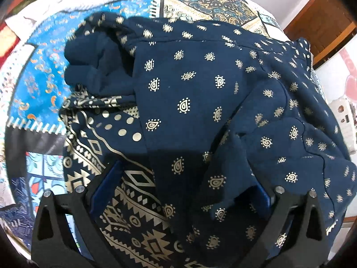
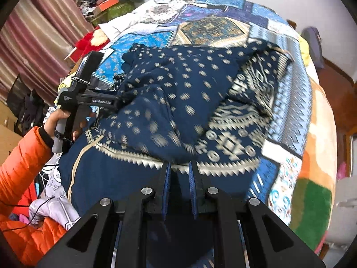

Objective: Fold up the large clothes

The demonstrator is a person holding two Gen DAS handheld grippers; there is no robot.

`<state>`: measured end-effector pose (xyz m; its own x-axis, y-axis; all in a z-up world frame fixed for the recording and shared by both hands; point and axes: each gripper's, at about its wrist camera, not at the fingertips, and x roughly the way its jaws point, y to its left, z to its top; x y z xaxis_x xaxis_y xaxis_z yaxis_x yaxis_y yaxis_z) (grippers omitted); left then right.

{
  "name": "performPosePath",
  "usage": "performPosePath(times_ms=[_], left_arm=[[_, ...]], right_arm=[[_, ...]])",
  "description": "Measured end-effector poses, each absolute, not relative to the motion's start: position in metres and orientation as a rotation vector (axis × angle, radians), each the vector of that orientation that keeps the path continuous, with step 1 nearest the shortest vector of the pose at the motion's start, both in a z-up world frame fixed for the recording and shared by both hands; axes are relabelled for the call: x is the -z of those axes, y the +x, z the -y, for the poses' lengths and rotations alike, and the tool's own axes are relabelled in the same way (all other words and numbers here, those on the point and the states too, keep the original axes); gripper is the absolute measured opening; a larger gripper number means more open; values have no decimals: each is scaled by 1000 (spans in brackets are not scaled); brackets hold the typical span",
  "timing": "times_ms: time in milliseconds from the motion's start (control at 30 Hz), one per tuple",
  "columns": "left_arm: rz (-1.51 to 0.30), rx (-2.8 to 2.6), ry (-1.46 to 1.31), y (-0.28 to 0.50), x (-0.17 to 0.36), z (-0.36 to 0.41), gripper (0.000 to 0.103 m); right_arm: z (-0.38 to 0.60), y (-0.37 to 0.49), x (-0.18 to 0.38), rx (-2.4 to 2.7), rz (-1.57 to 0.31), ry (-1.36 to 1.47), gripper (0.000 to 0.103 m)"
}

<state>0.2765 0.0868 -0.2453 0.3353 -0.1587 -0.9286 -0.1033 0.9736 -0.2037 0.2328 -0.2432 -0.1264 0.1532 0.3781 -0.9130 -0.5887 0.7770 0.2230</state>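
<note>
A navy paisley-print garment (image 1: 200,89) lies bunched on the patchwork quilt (image 1: 38,84). The left tool (image 1: 185,192) stands apart over it; the right tool (image 2: 179,174) is clamped on its navy cloth.

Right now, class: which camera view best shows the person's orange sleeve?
The right wrist view: the orange sleeve fills its lower left, leading to the hand holding the left gripper. The left wrist view shows none of it, only the navy garment and patchwork quilt.

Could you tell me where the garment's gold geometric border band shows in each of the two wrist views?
Left wrist: geometric border band lies lower left, between the open left gripper fingers.
Right wrist: band runs centre-right, ahead of the right gripper.
Shared landmark: patchwork quilt.
</note>
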Motion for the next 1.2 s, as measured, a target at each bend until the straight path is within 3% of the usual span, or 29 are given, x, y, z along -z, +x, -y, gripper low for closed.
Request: performPosePath(times_ms=[367, 533, 833, 900, 933, 967, 1000, 1033, 1200], left_arm=[[-1175, -15, 42, 254, 220, -50, 103], [-1171, 1, -8, 242, 224, -58, 103], [-1160, 8, -94, 229, 228, -76, 103], [-1158, 3, -88, 229, 228, -78, 103], [-1158, 2, -89, 229, 228, -78, 103], [-1158, 3, -91, 228, 228, -80, 103], [-1159, 6, -95, 227, 228, -81, 103], [-1161, 9, -99, 226, 228, -82, 103], [-1176, 6, -98, 220, 222, -91, 103]], right_arm=[[218, 279, 117, -620, -1165, -132, 11], [177, 285, 179, -546, -1215, -399, 11], [206, 296, 185, -594, -1246, -242, 11], [206, 296, 184, -586, -1242, -256, 19], [206, 296, 183, -548, -1229, -283, 44], [208, 295, 182, -498, -1205, -321, 78], [212, 292, 181, -420, -1146, -380, 89], [216, 289, 179, -406, -1110, -390, 95], [253, 299, 183, -441, -1216, -164, 95]])
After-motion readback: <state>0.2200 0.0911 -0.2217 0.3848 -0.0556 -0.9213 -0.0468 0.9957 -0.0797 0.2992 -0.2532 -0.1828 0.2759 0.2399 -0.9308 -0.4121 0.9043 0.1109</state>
